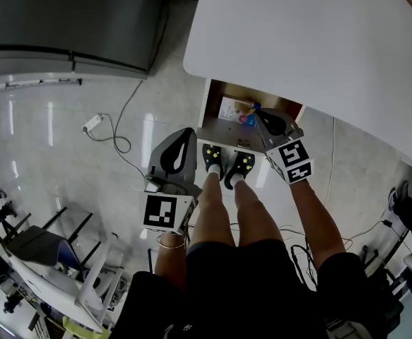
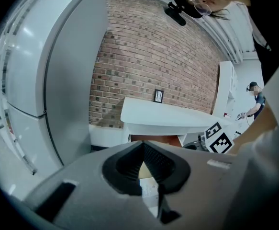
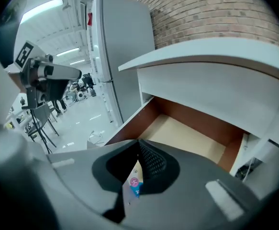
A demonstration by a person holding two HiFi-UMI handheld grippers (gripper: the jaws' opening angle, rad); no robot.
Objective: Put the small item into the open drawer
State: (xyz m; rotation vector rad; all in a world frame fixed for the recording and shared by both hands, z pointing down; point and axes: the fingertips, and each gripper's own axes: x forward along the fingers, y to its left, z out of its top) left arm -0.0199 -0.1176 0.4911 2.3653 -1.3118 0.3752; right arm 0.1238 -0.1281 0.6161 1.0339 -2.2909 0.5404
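**Small item down in the drawer, both tools closed**

Head view first: the white counter fills the upper right, and the drawer stands open beneath its edge. In it lies a white card with print too small to read, and just beside that the small item, blue and red from up here. The right tool hangs just off the item, its marker cube showing black-and-white squares. The left tool sits at the drawer's left front corner, above the person's shoes.

Over to the left gripper view: the left tool has its jaws tip to tip, nothing pinched. Printed paper shows through the slit behind the tips, illegible. Ahead are the fridge, the brick wall and a small framed picture on the counter.

Now the right gripper view: the right tool is closed too, tips meeting over the drawer's bare tan floor. Through the slit below them the small item shows, white with a round pink logo above a blue band; the lettering cannot be read. A red sticker marks the fridge, unreadable.
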